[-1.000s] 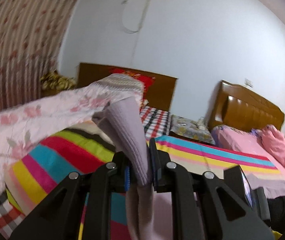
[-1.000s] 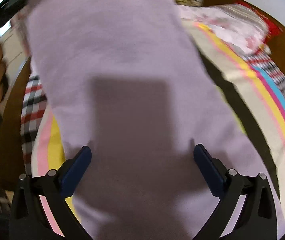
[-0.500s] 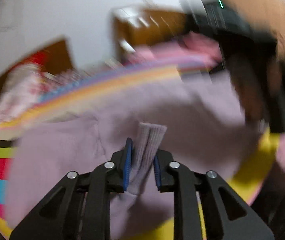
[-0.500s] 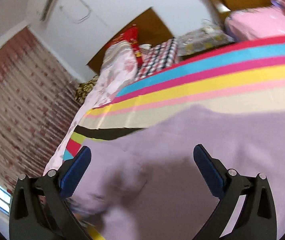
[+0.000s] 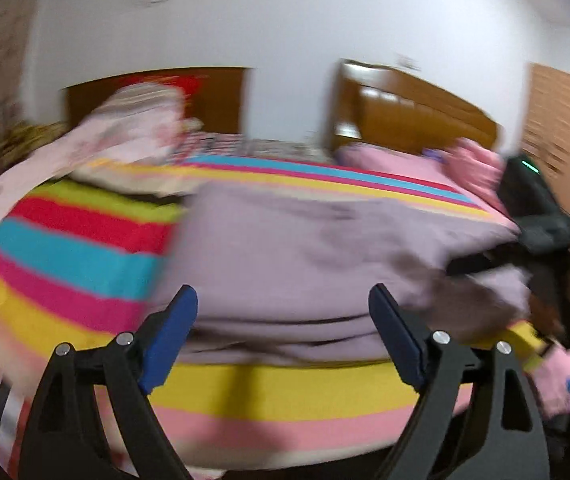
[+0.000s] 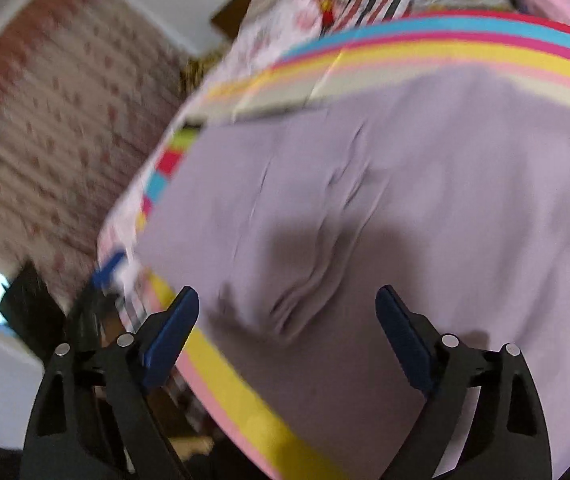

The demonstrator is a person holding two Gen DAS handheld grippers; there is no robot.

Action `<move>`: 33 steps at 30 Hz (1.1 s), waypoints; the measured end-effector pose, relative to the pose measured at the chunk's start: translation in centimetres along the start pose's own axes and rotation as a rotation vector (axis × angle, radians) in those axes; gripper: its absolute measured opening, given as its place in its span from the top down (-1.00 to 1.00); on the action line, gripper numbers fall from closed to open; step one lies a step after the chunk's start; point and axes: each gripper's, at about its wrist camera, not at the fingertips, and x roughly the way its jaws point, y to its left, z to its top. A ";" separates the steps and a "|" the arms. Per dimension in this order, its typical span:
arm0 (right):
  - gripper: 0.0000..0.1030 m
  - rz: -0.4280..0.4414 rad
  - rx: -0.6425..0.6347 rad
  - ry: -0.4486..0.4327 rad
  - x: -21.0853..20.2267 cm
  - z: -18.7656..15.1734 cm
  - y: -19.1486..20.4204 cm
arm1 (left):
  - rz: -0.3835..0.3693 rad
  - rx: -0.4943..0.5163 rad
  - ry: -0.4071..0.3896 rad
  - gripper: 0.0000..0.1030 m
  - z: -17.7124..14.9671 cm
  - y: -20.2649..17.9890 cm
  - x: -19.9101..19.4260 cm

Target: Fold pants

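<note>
Both claws, left and right, spread, empty; pants near bedspread edge.

Home bedroom — striped bed, wooden headboard

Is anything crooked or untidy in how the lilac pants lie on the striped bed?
Slightly. The lilac pants lie spread on the striped bedspread, but creases bunch near their front edge.

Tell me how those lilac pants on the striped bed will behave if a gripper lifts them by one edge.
The lilac pants would probably go limp and drape: soft wrinkles and stacked folds show no stiffness. They look fairly light, lying flat on the striped blanket. Layers may slide apart, since nothing pins them.
</note>
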 end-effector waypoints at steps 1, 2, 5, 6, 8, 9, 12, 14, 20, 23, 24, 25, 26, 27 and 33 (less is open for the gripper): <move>-0.71 0.002 -0.011 0.025 0.4 -0.6 0.6 | 0.040 -0.025 -0.007 -0.70 -0.3 1.0 -0.1; -0.71 -0.008 -0.031 0.034 0.8 -1.3 1.4 | 0.058 -0.041 -0.009 -0.70 -0.4 1.6 -0.3; -0.72 -0.026 -0.032 0.040 0.6 -1.8 2.3 | 0.054 -0.090 -0.012 -0.72 -1.2 2.7 -0.3; -0.72 -0.015 -0.013 0.038 0.8 -1.8 2.3 | 0.049 -0.097 -0.012 -0.72 -1.6 3.1 -0.1; -0.72 0.010 0.047 0.026 1.1 -1.0 1.8 | 0.034 -0.104 -0.009 -0.72 -2.2 3.6 -0.3; -0.72 0.021 0.074 0.018 1.3 -0.7 1.7 | 0.024 -0.107 -0.012 -0.72 -2.4 3.7 -0.3; -0.65 0.055 0.138 -0.002 2.2 1.0 1.3 | -0.005 -0.107 -0.023 -0.72 -2.6 2.9 -0.6; -0.24 0.036 0.153 -0.010 2.6 1.8 1.3 | -0.003 -0.097 -0.032 -0.75 -2.6 3.0 -1.0; 0.71 0.131 0.175 -0.140 1.2 2.1 1.1 | 0.032 -0.096 -0.012 -0.82 -2.8 3.8 -0.9; 0.71 0.123 0.064 -0.208 -0.7 4.9 5.1 | 0.041 -0.110 0.007 -0.82 -2.5 3.8 -0.4; 0.71 0.122 0.012 -0.225 -1.3 6.5 7.0 | 0.059 -0.108 0.021 -0.82 -2.2 3.7 0.2; 0.72 0.116 -0.030 -0.240 -1.6 7.7 8.6 | 0.080 -0.102 0.031 -0.82 -1.9 3.5 0.7; 0.72 0.113 -0.077 -0.253 -1.9 9.1 10.5 | 0.090 -0.099 0.035 -0.82 -1.7 3.4 1.1; 0.72 0.112 -0.123 -0.261 -2.2 10.3 12.4 | 0.101 -0.104 0.041 -0.82 -1.2 3.5 1.7; 0.72 0.144 -0.306 -0.370 -6.0 14.5 20.2 | 0.223 -0.231 0.042 -0.85 1.3 7.3 4.1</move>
